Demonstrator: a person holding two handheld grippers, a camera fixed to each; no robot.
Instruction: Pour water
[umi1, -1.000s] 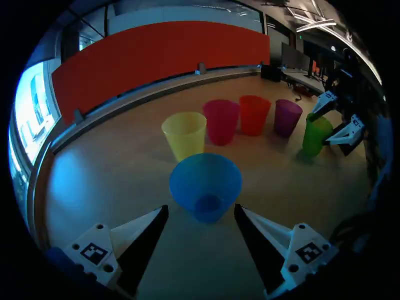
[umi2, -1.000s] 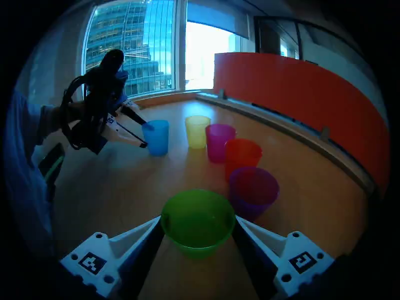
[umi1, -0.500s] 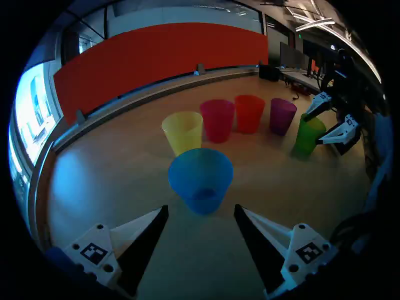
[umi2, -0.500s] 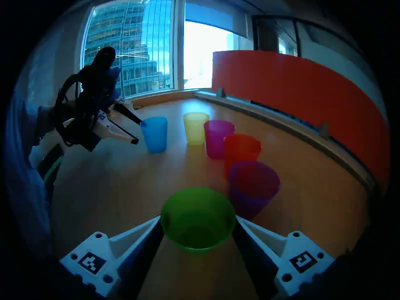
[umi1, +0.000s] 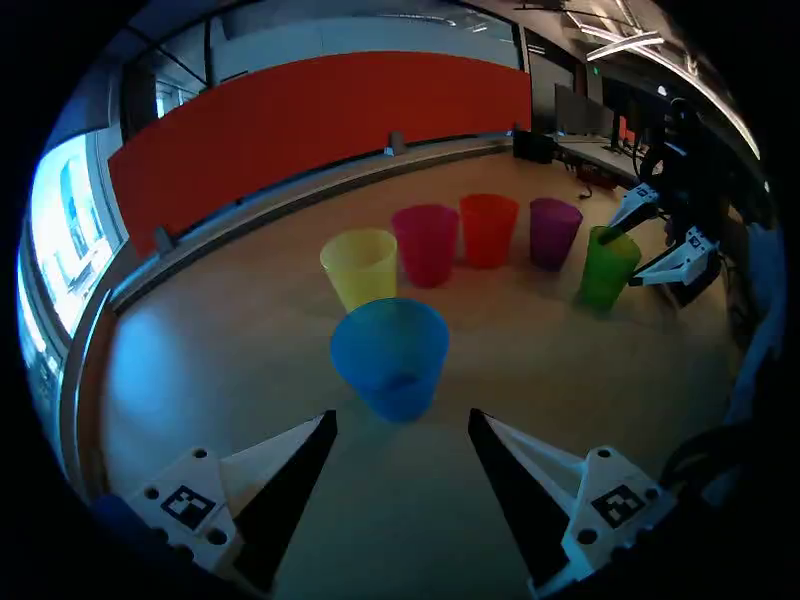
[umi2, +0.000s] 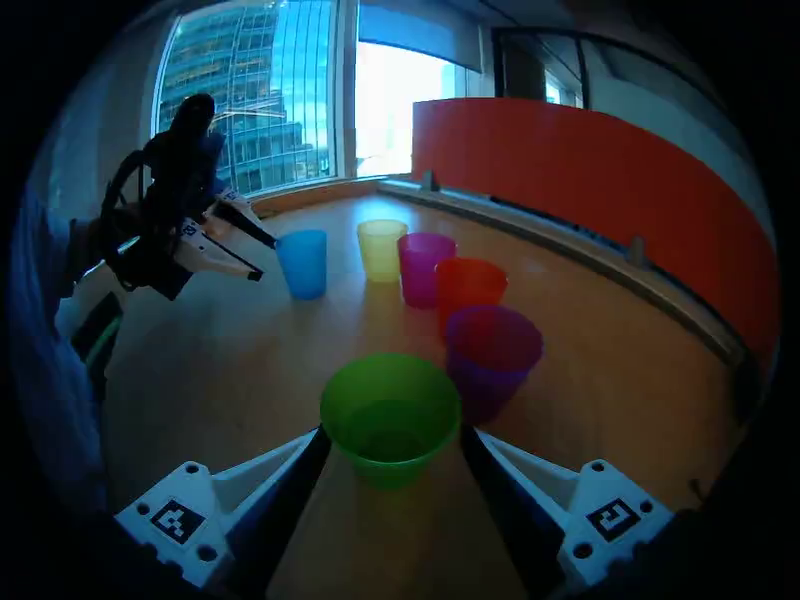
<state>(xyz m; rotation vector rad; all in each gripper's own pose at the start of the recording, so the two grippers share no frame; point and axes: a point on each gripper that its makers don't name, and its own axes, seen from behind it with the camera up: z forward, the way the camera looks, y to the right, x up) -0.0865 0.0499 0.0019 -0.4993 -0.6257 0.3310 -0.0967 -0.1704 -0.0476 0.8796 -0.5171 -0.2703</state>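
The blue cup (umi1: 390, 355) stands upright on the table (umi1: 200, 350), mouth up. The left claw (umi1: 400, 415) is spread wide and has drawn back from it. The right claw (umi2: 392, 432) straddles the upright green cup (umi2: 390, 405); I cannot tell if it grips.

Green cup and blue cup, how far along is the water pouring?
Done: nothing poured that I can see; the green cup and blue cup stand upright on the wooden table. In hand: the right claw flanks the green cup, grip unclear; the left claw is open, just short of the blue cup. Left: lifting one and pouring. Whether either holds water isn't clear.
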